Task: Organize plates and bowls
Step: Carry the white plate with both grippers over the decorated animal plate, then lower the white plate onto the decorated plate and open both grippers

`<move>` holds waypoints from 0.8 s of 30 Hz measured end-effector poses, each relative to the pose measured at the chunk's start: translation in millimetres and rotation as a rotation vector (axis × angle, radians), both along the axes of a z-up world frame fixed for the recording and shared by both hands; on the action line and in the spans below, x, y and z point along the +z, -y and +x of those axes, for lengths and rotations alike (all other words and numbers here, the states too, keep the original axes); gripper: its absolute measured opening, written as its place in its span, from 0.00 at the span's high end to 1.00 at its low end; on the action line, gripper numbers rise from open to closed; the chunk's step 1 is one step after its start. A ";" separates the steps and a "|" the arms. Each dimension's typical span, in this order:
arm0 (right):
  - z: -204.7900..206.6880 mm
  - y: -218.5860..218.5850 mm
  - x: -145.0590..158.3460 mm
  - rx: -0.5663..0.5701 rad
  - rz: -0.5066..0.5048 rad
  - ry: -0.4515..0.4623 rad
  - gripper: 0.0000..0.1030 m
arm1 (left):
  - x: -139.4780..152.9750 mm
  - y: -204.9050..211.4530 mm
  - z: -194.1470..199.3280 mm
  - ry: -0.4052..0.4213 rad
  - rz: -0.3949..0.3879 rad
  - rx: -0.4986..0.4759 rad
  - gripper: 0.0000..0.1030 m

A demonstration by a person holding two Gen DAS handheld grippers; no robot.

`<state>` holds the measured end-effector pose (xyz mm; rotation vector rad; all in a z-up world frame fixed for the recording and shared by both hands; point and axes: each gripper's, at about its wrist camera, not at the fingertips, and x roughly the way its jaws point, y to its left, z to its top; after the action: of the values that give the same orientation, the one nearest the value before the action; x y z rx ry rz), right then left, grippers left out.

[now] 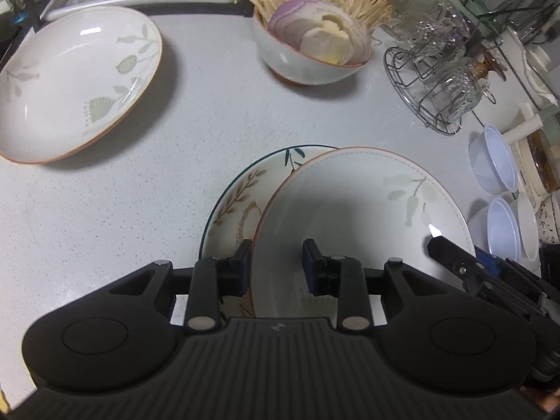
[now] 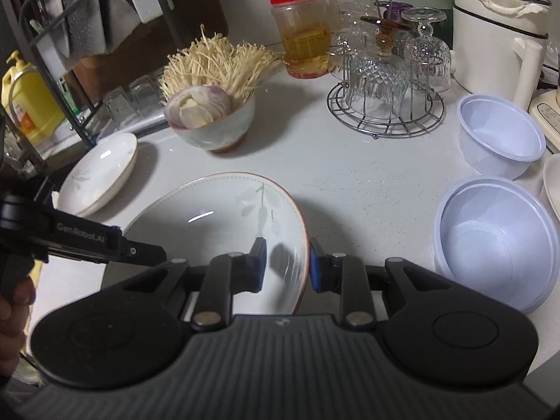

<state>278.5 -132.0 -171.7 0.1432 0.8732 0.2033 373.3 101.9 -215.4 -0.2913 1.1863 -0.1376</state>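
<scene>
The left gripper (image 1: 276, 266) is straddling the near-left rim of a shallow white plate with a pale leaf print (image 1: 360, 217): one pad is sitting outside the rim, the other inside the well, and a gap is showing at the inner pad, so whether the pads are actually biting is hard to tell. The right gripper (image 2: 287, 267) is pinching the same plate's opposite rim (image 2: 224, 217), its fingers narrowed with the wall between the blue pads. Both hands are thus carrying one plate.

That plate is hanging over, and partly covering, a green-rimmed plate with brown leaf sprigs (image 1: 241, 196), which is lying flat on the speckled counter (image 1: 140, 210). It looks tilted and not yet seated, so nesting appears to be the step in hand.

Taking the green-rimmed plate as the landmark: beyond it to the left, a matching leaf-print plate (image 1: 77, 80) is waiting alone. Straight beyond it, a ceramic bowl of onion slices and enoki mushrooms (image 1: 308, 56) is standing untouched. To its right, translucent plastic bowls (image 1: 493, 168) are lying loose, and behind those a wire rack of cut glasses (image 1: 437, 87).

My judgement: the job is early, with one stack starting and the far plate and bowls still to be gathered.
</scene>
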 end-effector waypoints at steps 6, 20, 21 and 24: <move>3.7 -5.9 -3.4 0.018 -0.023 0.009 0.73 | 2.6 3.5 5.8 0.031 0.044 -0.003 0.65; 10.9 -15.9 -10.4 0.059 -0.048 -0.006 0.72 | 7.7 -7.3 7.7 0.047 -0.009 0.039 0.53; 11.1 -15.3 -10.6 0.062 -0.042 -0.012 0.72 | 7.8 -9.0 7.5 0.044 -0.018 0.043 0.53; 11.3 -17.2 -13.1 0.073 -0.035 -0.027 0.72 | 8.7 -15.0 5.6 0.015 -0.047 0.063 0.53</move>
<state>289.8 -114.8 -184.8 0.0814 0.9093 0.2546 378.8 116.9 -206.7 -0.3680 1.1586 -0.1128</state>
